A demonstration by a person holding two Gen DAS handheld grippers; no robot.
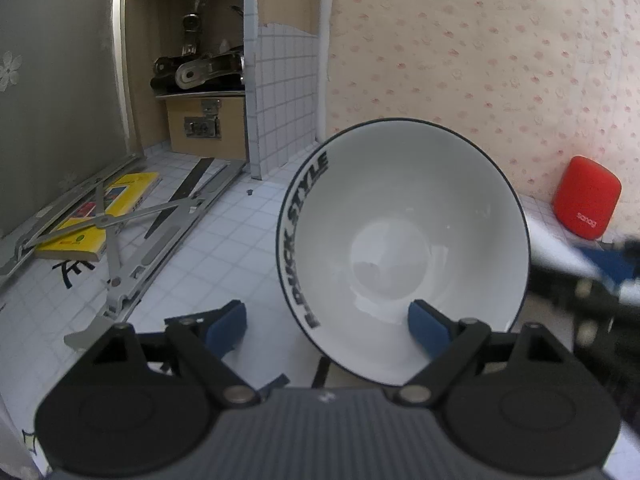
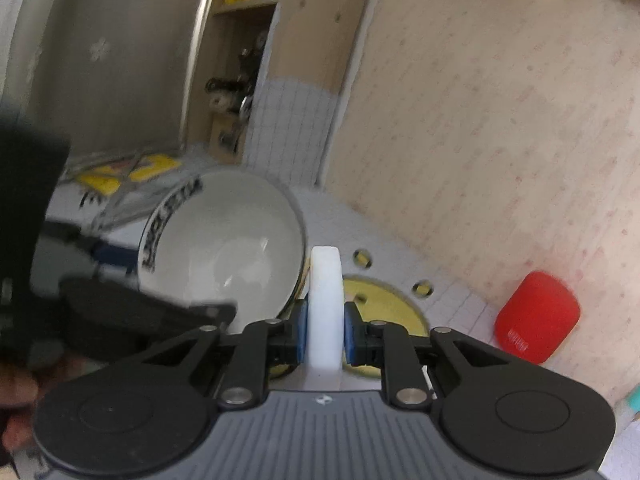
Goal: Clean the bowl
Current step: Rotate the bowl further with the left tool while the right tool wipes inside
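Observation:
A white bowl [image 1: 404, 240] with a dark rim and black lettering is tipped up, its inside facing me. My left gripper [image 1: 326, 328] stands wide. Its right pad [image 1: 426, 328] is inside the bowl at the lower wall, and its left pad [image 1: 226, 328] is outside, clear of the rim. In the right wrist view the bowl [image 2: 224, 240] sits left of centre over a yellow round mat [image 2: 384, 300]. My right gripper [image 2: 326, 332] is shut on an upright white sponge [image 2: 326, 288], just right of the bowl's rim.
A red speaker [image 1: 588, 196] stands by the papered wall on the right. A folding metal stand [image 1: 160, 220] lies over a yellow book [image 1: 100, 216] at the left. Behind is a cabinet [image 1: 200, 80] holding metal parts. A hand [image 2: 16, 392] shows at the lower left.

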